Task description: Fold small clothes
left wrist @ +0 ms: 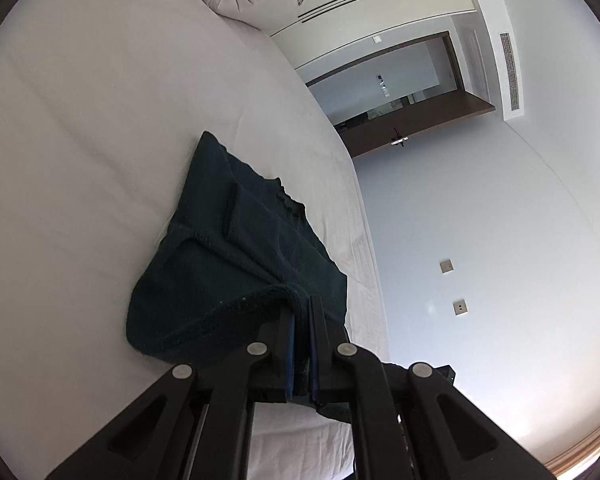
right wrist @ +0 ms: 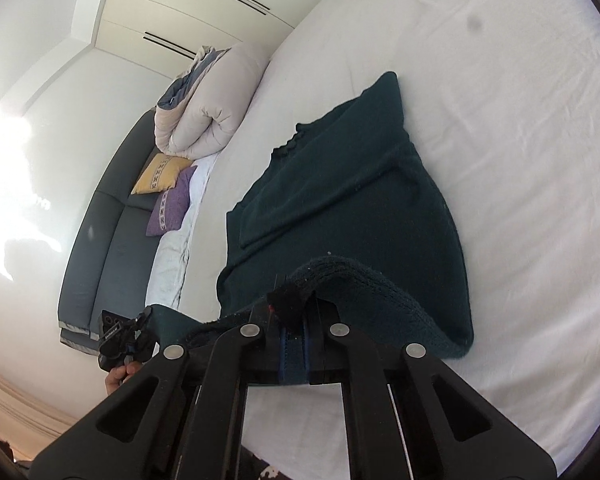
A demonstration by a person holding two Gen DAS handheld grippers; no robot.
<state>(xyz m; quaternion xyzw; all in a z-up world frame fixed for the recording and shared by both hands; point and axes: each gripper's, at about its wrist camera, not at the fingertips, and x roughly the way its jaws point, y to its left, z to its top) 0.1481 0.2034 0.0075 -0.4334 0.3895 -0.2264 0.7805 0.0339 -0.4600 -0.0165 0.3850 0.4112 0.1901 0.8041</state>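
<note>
Pinching sweater (left wrist: 240,264) hem | left gripper (left wrist: 302,316) clamped | right gripper (right wrist: 296,312) clamped

Each hand-held gripper, left (left wrist: 300,320) and right (right wrist: 294,316), is matte black plastic: angled linkage arms with triangular cut-outs, round silver rivets at the joints, and blue pads lining the inner faces of the fingers (left wrist: 289,344).
</note>
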